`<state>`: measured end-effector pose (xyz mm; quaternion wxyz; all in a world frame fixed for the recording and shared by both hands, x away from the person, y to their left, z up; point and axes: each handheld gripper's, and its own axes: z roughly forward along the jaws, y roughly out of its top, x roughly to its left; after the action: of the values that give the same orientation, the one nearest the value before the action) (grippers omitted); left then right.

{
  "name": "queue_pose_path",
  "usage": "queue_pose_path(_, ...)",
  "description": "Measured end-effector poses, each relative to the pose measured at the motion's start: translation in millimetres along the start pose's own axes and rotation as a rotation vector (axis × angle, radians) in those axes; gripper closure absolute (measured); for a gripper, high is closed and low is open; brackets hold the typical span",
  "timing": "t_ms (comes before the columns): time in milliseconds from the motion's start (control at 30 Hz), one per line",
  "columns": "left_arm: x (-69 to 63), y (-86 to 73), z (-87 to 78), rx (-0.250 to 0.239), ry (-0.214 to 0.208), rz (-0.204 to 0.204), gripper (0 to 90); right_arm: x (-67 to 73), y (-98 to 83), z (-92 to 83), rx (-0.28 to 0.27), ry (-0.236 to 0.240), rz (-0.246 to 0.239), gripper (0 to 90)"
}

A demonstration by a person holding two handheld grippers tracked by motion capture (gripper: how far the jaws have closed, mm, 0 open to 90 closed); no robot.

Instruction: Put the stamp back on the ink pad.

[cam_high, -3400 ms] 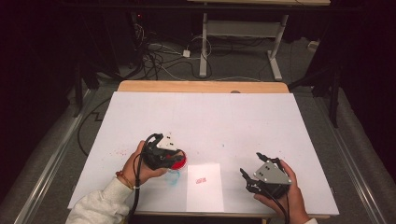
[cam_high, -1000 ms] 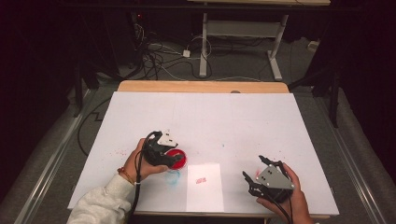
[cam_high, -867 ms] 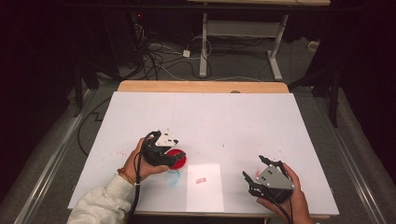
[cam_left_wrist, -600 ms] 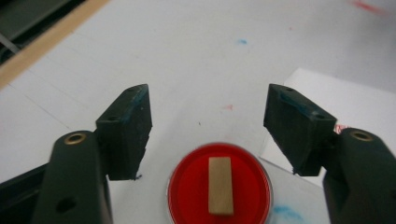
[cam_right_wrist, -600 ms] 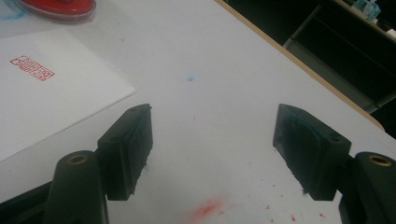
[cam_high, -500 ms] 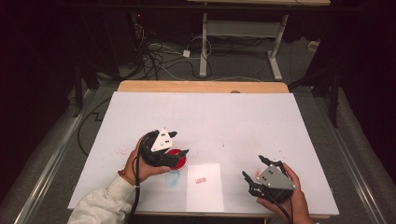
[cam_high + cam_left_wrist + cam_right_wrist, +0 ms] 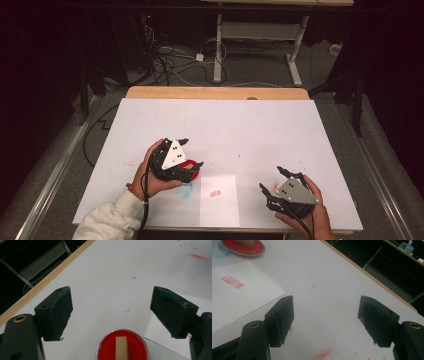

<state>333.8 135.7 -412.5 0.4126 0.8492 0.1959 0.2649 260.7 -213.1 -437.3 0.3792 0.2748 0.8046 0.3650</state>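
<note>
Light: bright overhead on the white surface, room around nearly black
Glare: mild washout on the white
Shadows: soft, short
Focus: close-up jaws slightly soft, high view grainy

A red stamp print stands on the white paper sheet in the right gripper view: a small framed block of characters, too blurred to read. In the high view it is a red smudge. No other text is legible.
</note>
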Motion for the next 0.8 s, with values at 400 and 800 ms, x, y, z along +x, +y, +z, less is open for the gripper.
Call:
queue_pose_path(400, -4.8, -0.2, -11.5, -0.002, 0.03, 0.042, 17.7, -0.3, -0.5, -3.8, -0.007, -0.008, 0.005, 29.6)
queue_pose_path(800, -6.3, -6.0, -25.1, 0.0, 0.053, 0.056, 17.8, -0.9, -1.3, -5.3, -0.008, -0.014, 0.006, 29.7)
